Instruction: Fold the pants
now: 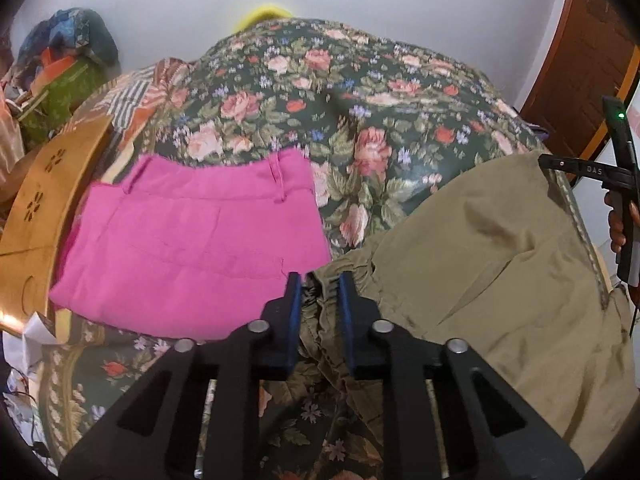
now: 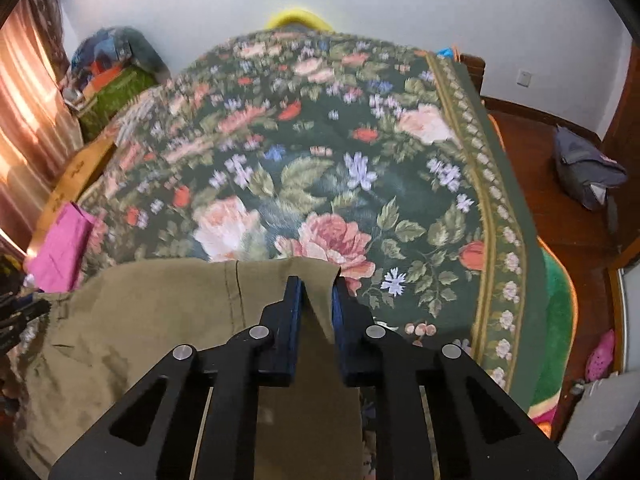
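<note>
Setting: a bed under a dark green floral bedspread [image 2: 320, 168], with a wooden headboard [image 1: 44, 200] along its left side.

Task's thing: olive-khaki pants [image 1: 480, 248] lie spread across the near part of the bed, between the two grippers; the gathered elastic waistband is at the left end, the hem end at the right.

Left gripper [image 1: 319, 280]: its blue-padded fingers stand either side of the bunched waistband, cloth filling the gap between them. They look clamped on it (a small gap remains, taken up by the gathered fabric).

Right gripper [image 2: 316, 284]: fingers close together with a corner of the khaki hem rising between them, so it reads as pinching that corner. It appears at the right edge of the left wrist view, with the person's hand around its handle.

Other garment: pink pants [image 1: 192, 240] sit already folded into a flat rectangle near the headboard, just beside the khaki pair but apart from it.

Done so far: the khaki pair seems to be laid out lengthwise, possibly with one leg over the other (a stitched seam runs near the hem, but I cannot tell the layers for sure).

Left to do: judging by its length, the end-to-end folds remain, bringing hem toward waistband, then smoothing and setting it beside the pink one.

Progress: early to middle.
</note>
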`<state>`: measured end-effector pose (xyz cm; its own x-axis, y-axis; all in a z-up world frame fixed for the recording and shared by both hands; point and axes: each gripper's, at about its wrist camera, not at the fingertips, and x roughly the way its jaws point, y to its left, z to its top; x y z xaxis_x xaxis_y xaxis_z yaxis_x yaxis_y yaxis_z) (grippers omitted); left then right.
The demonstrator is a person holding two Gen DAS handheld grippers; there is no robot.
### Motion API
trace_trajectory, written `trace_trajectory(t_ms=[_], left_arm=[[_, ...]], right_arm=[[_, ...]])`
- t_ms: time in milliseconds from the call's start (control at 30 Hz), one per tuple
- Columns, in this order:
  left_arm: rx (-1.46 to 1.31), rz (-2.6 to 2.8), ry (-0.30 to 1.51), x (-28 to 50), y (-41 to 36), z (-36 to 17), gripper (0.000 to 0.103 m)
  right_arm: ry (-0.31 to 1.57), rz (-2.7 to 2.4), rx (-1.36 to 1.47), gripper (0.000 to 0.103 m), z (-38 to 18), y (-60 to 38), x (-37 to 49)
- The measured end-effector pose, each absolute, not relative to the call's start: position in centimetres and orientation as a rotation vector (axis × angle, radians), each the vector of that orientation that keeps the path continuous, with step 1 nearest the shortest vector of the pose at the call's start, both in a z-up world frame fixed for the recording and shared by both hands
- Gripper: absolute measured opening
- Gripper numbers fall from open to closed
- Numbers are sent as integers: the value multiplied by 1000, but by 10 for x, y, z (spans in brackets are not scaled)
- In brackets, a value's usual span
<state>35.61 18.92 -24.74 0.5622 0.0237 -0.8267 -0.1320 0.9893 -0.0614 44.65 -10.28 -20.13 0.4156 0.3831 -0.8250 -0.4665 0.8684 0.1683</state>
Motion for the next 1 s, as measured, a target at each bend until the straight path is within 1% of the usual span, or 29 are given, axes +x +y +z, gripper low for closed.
trace_trajectory(t_ms=[167, 300, 433, 633, 767, 833, 1000], left_arm=[[-112, 85, 914, 360, 194, -210, 14], [-55, 113, 845, 365, 195, -177, 14], [-45, 123, 805, 367, 200, -156, 13], [-85, 103, 782, 353, 206, -142, 9], [-84, 90, 774, 337, 203, -135, 9], [-87, 78, 770, 328, 200, -130, 9], [-77, 51, 754, 302, 190, -119, 8]], right_arm=[[950, 559, -86, 10, -164, -99, 440], [860, 567, -87, 10, -124, -87, 439], [785, 570, -73, 9, -92, -80, 438], [733, 608, -37, 8, -68, -87, 418], [716, 633, -18, 8, -56, -96, 394], [709, 648, -9, 4, -50, -102, 380], [699, 669, -4, 4, -40, -114, 342]])
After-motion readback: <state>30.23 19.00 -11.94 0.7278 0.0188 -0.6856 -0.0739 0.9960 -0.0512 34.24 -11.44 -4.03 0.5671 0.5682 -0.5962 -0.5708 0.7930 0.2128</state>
